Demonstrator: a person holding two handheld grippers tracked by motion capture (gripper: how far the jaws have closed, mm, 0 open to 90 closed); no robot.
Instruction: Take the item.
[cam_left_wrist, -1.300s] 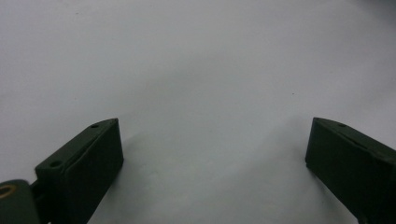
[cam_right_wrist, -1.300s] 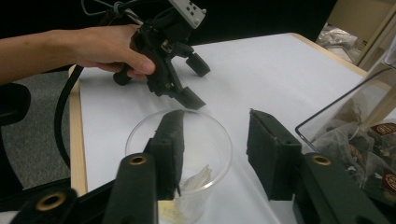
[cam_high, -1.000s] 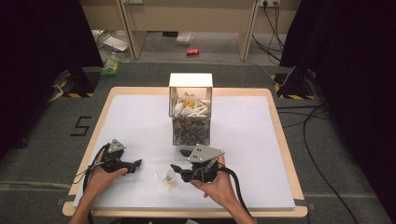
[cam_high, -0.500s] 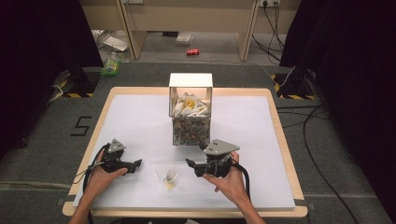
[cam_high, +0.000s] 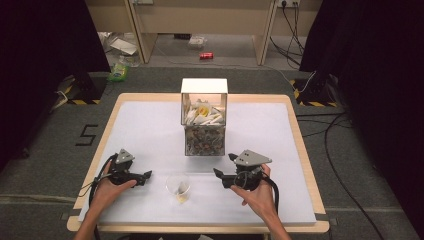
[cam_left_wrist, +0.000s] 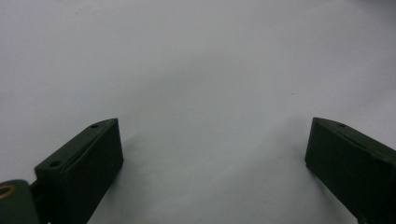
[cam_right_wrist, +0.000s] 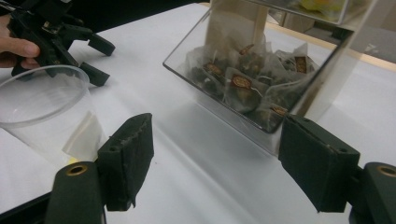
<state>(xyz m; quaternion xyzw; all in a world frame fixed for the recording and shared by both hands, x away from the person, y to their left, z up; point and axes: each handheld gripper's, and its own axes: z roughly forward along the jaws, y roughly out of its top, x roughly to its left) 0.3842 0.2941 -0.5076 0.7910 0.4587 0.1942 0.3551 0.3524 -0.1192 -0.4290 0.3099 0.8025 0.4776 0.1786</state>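
Observation:
A clear plastic cup (cam_high: 178, 187) stands near the table's front edge with a tea bag and a yellow tag lying in it. My left gripper (cam_high: 146, 178) rests just left of the cup, open and empty; in its own view the left gripper (cam_left_wrist: 212, 149) has only bare white tabletop between its wide jaws. My right gripper (cam_high: 223, 166) sits to the cup's right, open with nothing held. In the right gripper view, the right gripper (cam_right_wrist: 215, 154) faces the cup (cam_right_wrist: 42, 107), the clear box (cam_right_wrist: 261, 79) of tea bags and the left gripper (cam_right_wrist: 99, 59).
The tall clear box (cam_high: 204, 117) stands mid-table, with dark tea bags in its lower part and pale packets above. The white table cover (cam_high: 150, 125) has a wooden rim (cam_high: 305, 165). Cables and litter lie on the floor beyond.
My right gripper has drawn away to the right of the cup, which stays standing on the table. The left gripper has barely moved.

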